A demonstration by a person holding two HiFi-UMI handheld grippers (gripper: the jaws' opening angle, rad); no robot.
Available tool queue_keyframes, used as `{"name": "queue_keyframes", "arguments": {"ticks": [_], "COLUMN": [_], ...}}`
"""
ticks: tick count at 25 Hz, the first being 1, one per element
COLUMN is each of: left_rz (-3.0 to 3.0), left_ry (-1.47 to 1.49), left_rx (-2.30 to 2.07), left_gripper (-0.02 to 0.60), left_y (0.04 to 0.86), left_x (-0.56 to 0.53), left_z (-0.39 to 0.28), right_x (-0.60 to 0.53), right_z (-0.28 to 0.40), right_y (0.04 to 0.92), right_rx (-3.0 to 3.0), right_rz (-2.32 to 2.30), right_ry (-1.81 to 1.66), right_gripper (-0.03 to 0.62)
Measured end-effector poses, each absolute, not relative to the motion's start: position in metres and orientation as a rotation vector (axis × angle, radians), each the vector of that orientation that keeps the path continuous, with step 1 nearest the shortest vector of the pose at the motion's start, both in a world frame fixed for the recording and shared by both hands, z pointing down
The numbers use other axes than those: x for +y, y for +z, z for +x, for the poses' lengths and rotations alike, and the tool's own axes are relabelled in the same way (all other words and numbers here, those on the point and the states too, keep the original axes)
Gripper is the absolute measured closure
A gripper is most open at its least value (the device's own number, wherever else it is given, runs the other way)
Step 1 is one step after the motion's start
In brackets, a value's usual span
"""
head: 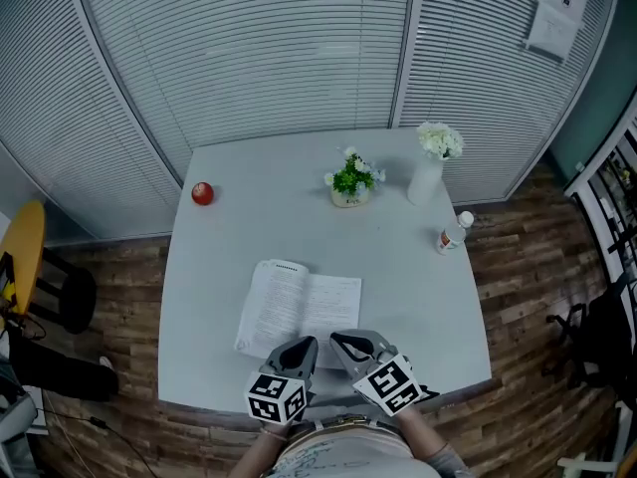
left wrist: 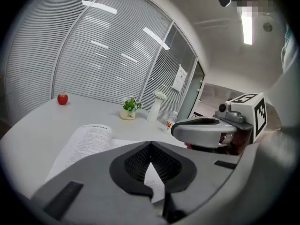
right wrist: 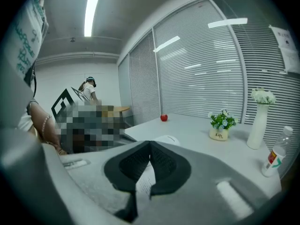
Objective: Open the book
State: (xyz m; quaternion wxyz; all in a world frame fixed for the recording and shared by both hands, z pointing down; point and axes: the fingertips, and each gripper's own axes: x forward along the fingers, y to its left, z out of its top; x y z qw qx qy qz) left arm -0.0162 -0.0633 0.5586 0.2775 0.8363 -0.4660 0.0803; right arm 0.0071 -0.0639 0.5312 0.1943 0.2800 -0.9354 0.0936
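Left fingers: closed, pinching a page.
Right fingers: closed on a page too.
Book: open on surface.
Beyond the book, well apart: apple, plant, vase, bottle.

- An office meeting room: tall partition walls covered with slatted blinds.
- Printed notices stuck on one panel.
- Strip light overhead, wood-plank floor, a plain white table.
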Motion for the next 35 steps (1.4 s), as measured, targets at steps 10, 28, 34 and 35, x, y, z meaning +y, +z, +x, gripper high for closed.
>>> {"name": "queue_keyframes", "arguments": {"ticks": [10,28,34,35], "left_rz": [2.394,2.530,2.541,2.540], "left_ry": [0.186,0.131,0.094,0.097], "left_rx": [-1.251,-1.193,-1.197,-1.192], "left_gripper": [0.583,0.583,0.583,0.583], "left_y": [0.512,0.463,0.454,0.456], "left_x": [-0.075,-0.100,-0.102,-0.101], "left_z": [-0.003,-0.004,-0.007,-0.007], "right_x": [-0.082,-0.094,-0.094,-0.094], "right_z": [0.013,0.012,0.014,0.013], "right_y": [0.490,0.437,0.432,0.433], "right_rx": [-2.730,-2.823,-2.815,-2.812], "right_rz": [0.872,0.907,0.932,0.936], "right_ry": [0.182,0.116,0.086,0.089], "right_gripper": [0.591,0.591,0.591,0.591]}}
